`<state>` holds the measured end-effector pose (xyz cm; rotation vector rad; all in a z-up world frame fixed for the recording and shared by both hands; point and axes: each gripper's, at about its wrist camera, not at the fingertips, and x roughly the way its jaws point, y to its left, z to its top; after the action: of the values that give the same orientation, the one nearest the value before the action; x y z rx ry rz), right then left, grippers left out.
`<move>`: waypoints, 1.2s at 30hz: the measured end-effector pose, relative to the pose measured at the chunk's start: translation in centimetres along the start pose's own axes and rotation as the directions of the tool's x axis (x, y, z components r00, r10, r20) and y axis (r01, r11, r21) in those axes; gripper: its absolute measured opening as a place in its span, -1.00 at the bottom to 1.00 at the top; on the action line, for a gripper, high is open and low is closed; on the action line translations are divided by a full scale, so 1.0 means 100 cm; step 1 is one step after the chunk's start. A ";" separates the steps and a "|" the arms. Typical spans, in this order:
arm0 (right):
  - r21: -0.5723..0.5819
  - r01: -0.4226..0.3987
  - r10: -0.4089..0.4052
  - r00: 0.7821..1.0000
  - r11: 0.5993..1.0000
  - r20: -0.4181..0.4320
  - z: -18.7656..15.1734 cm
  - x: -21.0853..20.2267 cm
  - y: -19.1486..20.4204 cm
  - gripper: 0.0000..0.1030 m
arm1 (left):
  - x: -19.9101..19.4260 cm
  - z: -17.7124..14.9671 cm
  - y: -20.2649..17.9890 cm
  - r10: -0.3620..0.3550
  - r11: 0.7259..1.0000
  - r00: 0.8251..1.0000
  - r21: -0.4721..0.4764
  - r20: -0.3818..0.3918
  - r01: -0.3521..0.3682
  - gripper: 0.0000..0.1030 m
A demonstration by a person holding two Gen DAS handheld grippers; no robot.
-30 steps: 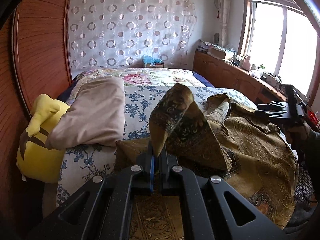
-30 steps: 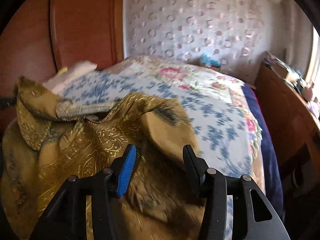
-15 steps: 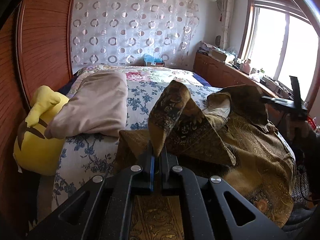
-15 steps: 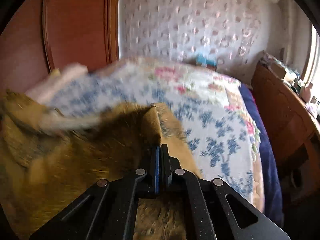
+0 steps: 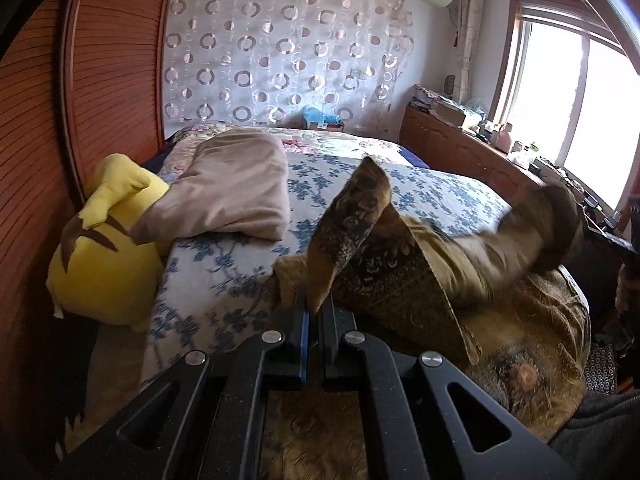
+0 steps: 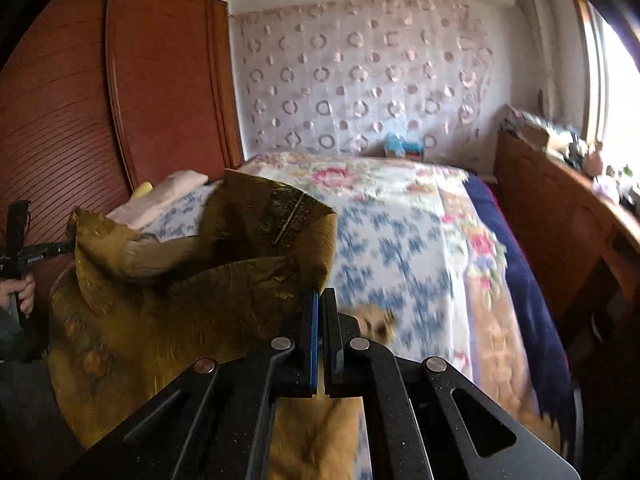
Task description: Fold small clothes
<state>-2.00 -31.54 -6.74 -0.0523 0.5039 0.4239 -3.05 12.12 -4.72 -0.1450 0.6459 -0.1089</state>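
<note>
Room, left wrist view: bedroom with a bed (image 5: 440,196) under a blue-flowered cover, ahead of the left gripper (image 5: 314,312); wooden wardrobe to its left, window to its right.
Left gripper: jaws pinched together on a corner of the brown-gold garment (image 5: 400,280), which stands up in a peak just above the fingertips.
Garment here: draped on the near bed edge, stretching rightward from the gripper.
Bystanders: yellow plush toy (image 5: 104,256) and folded beige cloth (image 5: 232,192) off to the left, apart from the garment.
Room, right wrist view: same bed (image 6: 400,232) straight ahead of the right gripper (image 6: 320,308).
Right gripper: jaws closed tight on another edge of the garment (image 6: 180,288); cloth billows to its left.
Risk: both holds look shallow, at the very hem; a sharp pull between hands could probably slip a corner free and collapse the fold.
</note>
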 end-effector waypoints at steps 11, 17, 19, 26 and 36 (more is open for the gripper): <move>0.050 0.028 -0.020 0.990 0.998 -0.142 -0.005 -0.037 0.001 -0.98 | -0.002 -0.018 0.002 0.029 0.999 0.997 0.038 -0.068 -0.026 -0.93; 0.007 0.056 -0.055 0.989 0.998 -0.135 0.022 -0.041 0.003 -0.86 | -0.011 -0.012 0.010 0.015 0.999 0.999 0.030 -0.031 -0.014 -0.62; -0.025 0.096 -0.098 0.985 0.995 -0.139 0.029 -0.040 0.001 -0.47 | -0.013 -0.006 0.014 0.033 0.999 0.999 0.028 -0.009 -0.032 -0.24; -0.037 0.176 -0.178 0.981 0.984 -0.072 0.059 -0.046 -0.013 -0.06 | 0.001 0.023 0.028 0.059 0.998 0.998 0.037 0.016 -0.059 0.16; -0.023 0.112 -0.114 0.987 0.993 -0.110 0.074 0.019 -0.010 0.00 | -0.009 0.037 0.031 0.047 0.997 0.997 0.066 0.063 -0.051 0.28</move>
<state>3.36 -30.61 -1.21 -0.1205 0.6042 0.3155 -1.37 15.64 -1.82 -0.0673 0.5835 -0.0783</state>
